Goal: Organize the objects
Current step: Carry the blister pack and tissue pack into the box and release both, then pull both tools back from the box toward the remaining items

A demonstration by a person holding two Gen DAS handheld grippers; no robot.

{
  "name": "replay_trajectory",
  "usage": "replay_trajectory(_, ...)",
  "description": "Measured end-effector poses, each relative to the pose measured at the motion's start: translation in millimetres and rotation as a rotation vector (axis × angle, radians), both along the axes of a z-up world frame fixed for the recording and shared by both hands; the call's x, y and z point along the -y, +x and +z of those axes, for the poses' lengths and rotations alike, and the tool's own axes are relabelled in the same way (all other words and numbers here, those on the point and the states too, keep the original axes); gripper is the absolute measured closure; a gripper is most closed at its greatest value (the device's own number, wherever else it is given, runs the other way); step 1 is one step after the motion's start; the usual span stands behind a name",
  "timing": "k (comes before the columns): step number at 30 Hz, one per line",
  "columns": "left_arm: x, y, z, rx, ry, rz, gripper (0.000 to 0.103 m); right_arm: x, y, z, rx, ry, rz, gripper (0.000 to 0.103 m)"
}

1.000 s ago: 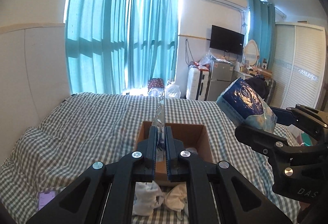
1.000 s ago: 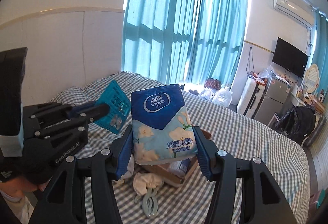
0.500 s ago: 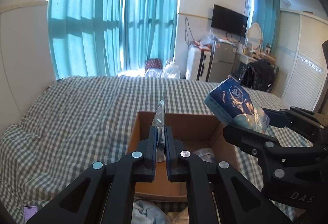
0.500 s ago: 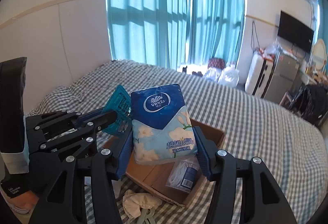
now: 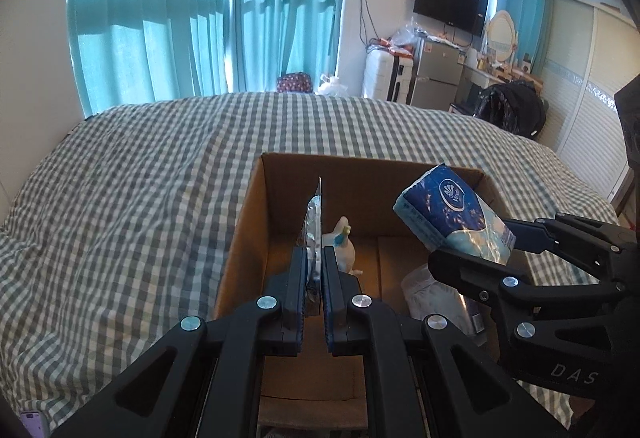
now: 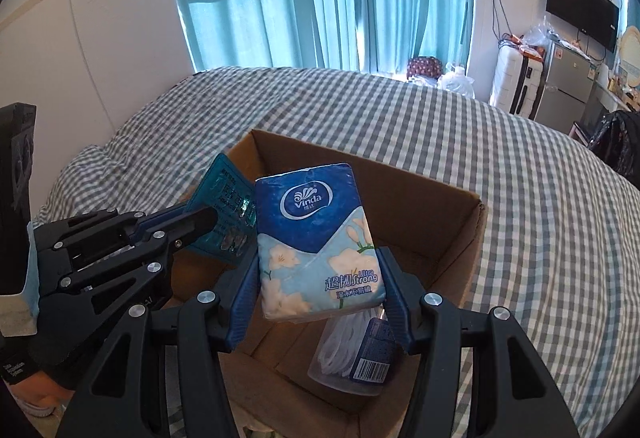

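Tissue pack (image 6: 318, 238) clamped by right fingers (image 6: 390, 290); left fingers (image 5: 334, 270) pinch teal packet (image 5: 315, 234).

Teal curtains (image 5: 208, 13) backlit, checked bed (image 5: 140, 177), wall TV (image 5: 450, 6), white wardrobe (image 5: 588, 125).

The tissue pack (image 6: 318, 242) hides much of the box (image 6: 440, 222) floor and the plastic packet (image 6: 352, 354) below it.

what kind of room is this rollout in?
Almost certainly a lived-in bedroom, maybe a studio flat: a bed with a checked cover fills the middle, with teal curtains, a wall-mounted TV and a small fridge behind. The cardboard box being packed sits on the bed.
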State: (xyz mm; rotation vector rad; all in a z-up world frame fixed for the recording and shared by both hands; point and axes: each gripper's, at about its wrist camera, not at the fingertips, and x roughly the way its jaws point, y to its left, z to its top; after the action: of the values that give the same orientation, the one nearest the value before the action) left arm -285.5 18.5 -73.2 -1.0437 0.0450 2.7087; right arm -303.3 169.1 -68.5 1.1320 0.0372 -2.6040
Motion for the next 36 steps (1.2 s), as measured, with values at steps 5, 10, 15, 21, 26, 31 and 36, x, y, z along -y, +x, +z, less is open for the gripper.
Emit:
replay_trajectory(5, -3.6, -1.8, -9.8, 0.020, 0.001, -0.020, 0.096, 2.1, -7.7, -9.7, 0.021, -0.016, -0.004, 0.048)
replay_trajectory(10, -6.9, -0.7, -14.5, 0.038, -0.001, -0.029, 0.094, -7.6, -6.9, -10.5, 0.015, -0.046, -0.027, 0.043)
replay_trajectory(15, -4.2, 4.5, -12.6, 0.051, -0.003, -0.018, 0.074, -18.7, 2.4, 4.8, -0.021, -0.100, -0.060, 0.025)
replay_trajectory(21, 3.0, 27.2, 12.8, 0.013, 0.010, 0.005, 0.034, -23.1, 26.7, 29.7, -0.067, -0.078, -0.069, 0.014)
replay_trajectory(26, 9.0, 51.3, 50.1, -0.049, -0.024, 0.033, 0.016, -32.5, 57.2, 62.8, -0.123, -0.061, -0.099, 0.010)
replay_trajectory(31, 18.4, 81.7, 80.8, -0.099, -0.011, 0.056, 0.006, -36.0, 93.0, 95.7, -0.184, -0.047, -0.119, 0.005)
replay_trajectory(36, 27.2, 119.9, 109.2, -0.154, -0.031, 0.085, 0.002, -34.7, 138.1, 131.7, -0.263, -0.018, -0.134, 0.000)
